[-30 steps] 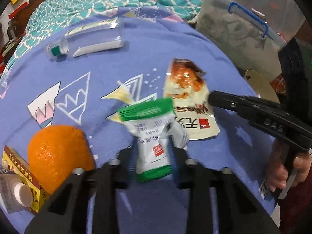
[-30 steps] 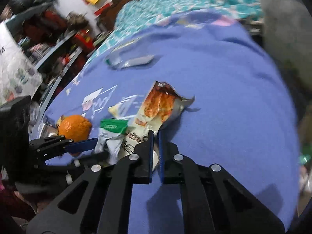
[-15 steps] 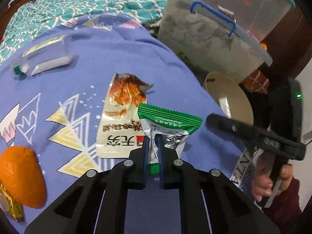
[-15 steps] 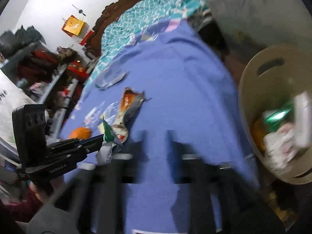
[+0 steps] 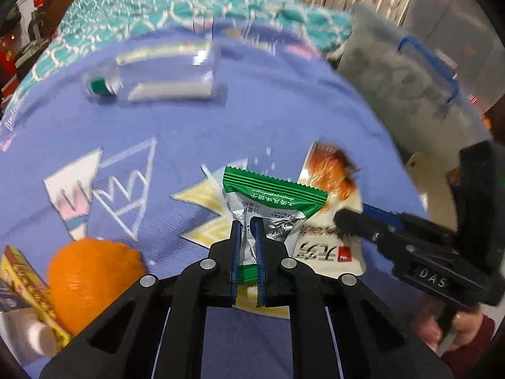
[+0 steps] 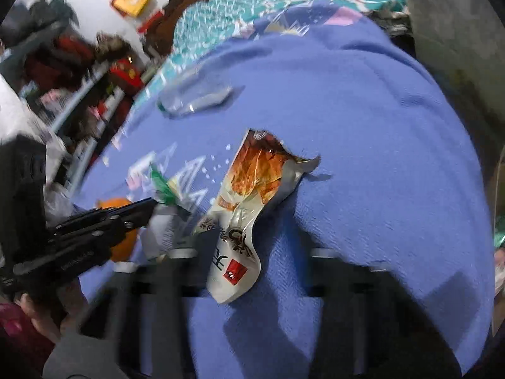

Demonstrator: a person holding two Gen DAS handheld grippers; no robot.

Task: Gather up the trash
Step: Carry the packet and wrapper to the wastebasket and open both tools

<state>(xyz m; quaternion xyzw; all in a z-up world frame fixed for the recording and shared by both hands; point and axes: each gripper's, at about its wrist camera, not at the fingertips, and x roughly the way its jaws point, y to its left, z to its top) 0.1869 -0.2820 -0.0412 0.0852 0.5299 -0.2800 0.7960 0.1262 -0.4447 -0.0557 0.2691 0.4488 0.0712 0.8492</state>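
My left gripper [image 5: 248, 221] is shut on a green-and-white snack wrapper [image 5: 271, 199] and holds it above the blue blanket [image 5: 176, 145]. The wrapper also shows in the right wrist view [image 6: 161, 189]. An orange-and-white torn food pouch [image 6: 249, 202] lies flat on the blanket, and shows in the left wrist view [image 5: 328, 208] too. My right gripper [image 6: 252, 252] is blurred, its fingers spread wide on either side of the pouch's near end. From the left wrist view the right gripper [image 5: 350, 218] sits over the pouch's right edge. A clear plastic bottle [image 5: 157, 75] lies at the far side.
An orange [image 5: 91, 281] and a small yellow box [image 5: 28, 287] lie at the near left. A clear lidded storage bin [image 5: 410, 75] and a beige basket [image 5: 432, 186] stand off the bed's right side. Cluttered shelves [image 6: 79, 72] stand to the left.
My left gripper has swung back left with the green wrapper. My right gripper has swung back from the basket to the pouch, with its fingers spread wider than one second ago.
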